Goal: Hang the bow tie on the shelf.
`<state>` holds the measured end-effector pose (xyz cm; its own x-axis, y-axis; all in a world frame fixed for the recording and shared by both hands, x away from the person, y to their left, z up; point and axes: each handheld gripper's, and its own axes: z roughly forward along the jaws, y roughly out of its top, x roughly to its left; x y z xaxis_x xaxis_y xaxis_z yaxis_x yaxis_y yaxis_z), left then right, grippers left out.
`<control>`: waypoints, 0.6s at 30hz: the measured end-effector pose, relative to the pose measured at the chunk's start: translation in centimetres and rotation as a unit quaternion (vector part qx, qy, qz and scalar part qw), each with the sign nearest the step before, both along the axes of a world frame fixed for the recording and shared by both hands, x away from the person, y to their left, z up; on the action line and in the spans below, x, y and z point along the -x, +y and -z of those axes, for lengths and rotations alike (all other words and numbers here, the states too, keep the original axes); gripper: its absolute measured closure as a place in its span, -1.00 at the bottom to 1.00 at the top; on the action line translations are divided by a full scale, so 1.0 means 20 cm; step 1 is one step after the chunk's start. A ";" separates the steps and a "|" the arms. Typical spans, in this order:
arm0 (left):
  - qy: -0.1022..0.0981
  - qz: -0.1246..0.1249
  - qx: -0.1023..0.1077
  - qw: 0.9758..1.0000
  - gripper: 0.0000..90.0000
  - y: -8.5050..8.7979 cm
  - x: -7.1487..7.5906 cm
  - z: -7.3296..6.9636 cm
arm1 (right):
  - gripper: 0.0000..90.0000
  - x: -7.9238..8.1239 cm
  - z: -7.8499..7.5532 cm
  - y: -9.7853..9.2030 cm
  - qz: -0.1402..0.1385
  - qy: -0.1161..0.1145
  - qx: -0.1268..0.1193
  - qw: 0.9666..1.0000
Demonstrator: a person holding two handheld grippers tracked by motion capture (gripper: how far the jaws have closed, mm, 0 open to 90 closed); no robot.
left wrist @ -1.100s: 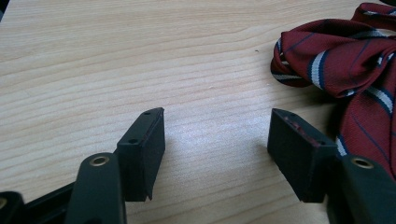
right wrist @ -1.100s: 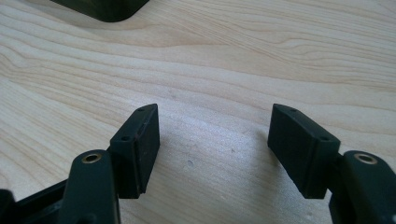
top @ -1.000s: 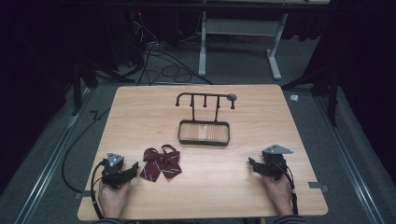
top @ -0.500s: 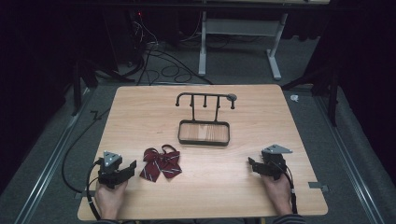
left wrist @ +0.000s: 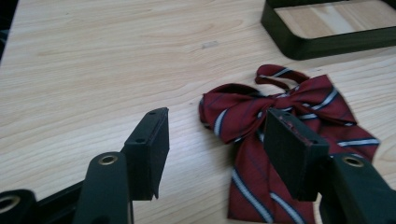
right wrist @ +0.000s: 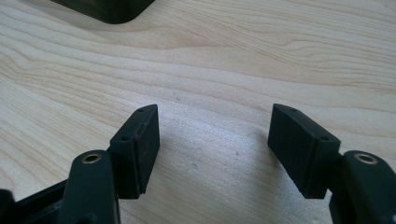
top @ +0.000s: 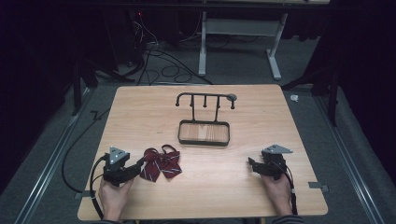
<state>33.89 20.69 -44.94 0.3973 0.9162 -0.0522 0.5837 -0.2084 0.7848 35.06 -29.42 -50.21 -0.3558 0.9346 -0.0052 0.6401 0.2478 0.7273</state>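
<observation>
On the table (top: 140, 107), an unlabelled striped bow tie (top: 160, 163)

Both tongs, the left tongs (top: 138, 164) and the right tongs (top: 251, 164), are black with flat rectangular pads. Each carries a grey three-cornered plate, brass-ringed screws and a trailing black cable.

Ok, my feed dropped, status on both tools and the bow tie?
Left tool open, jaws just closing a little, bow tie at its tips, not gripped. Right tool open over bare table. Nothing in the way.
</observation>
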 end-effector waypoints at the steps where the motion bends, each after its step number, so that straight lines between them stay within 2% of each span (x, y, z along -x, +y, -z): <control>1: 0.002 0.006 -0.001 1.000 -0.08 -0.01 0.00 0.00 | -0.22 0.00 0.00 0.00 0.000 0.000 0.000 1.000; 8: 0.011 0.026 -0.001 1.000 -0.06 -0.06 -0.03 -0.02 | -0.22 0.00 0.00 0.00 0.000 0.001 -0.001 1.000; 10: 0.011 0.027 0.002 1.000 -0.05 -0.07 -0.03 -0.02 | -0.22 0.00 0.00 0.00 0.000 0.000 -0.001 1.000; 11: 0.013 0.030 0.010 0.999 -0.05 -0.09 -0.04 -0.03 | -0.22 0.00 0.00 0.00 0.000 0.000 -0.001 1.000; 18: 0.026 0.040 0.013 0.999 -0.04 -0.14 -0.09 -0.04 | -0.22 0.00 0.00 0.00 0.000 0.001 -0.003 1.000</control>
<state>35.75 17.84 -44.21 0.4646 0.8800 -0.0985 0.6060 -0.2349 0.7600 35.05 -29.45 -50.20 -0.3552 0.9348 0.0001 0.6410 0.2435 0.7279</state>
